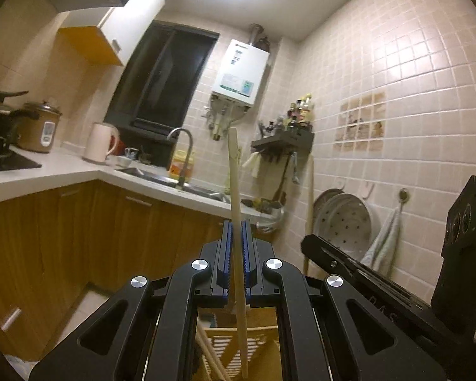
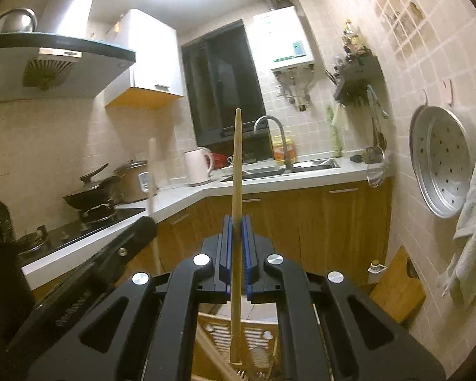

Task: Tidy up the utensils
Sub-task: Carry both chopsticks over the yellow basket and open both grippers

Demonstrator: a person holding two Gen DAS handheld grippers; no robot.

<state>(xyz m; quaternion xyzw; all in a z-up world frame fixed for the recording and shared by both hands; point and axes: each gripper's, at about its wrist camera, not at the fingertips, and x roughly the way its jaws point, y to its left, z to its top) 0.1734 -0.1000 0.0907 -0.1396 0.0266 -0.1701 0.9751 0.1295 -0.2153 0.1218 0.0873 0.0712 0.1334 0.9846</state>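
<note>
Left gripper (image 1: 237,254) is clenching one wooden chopstick (image 1: 234,190), right gripper (image 2: 237,250) another chopstick (image 2: 237,171). Both sticks are standing upright across the jaws. Slatted holder (image 2: 238,333) is sitting directly below each gripper (equally near); tips are pointing down toward it.

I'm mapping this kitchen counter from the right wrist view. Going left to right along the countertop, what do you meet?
Black wok on the stove → rice cooker → white kettle → red mug → sink faucet → yellow bottle.
</note>
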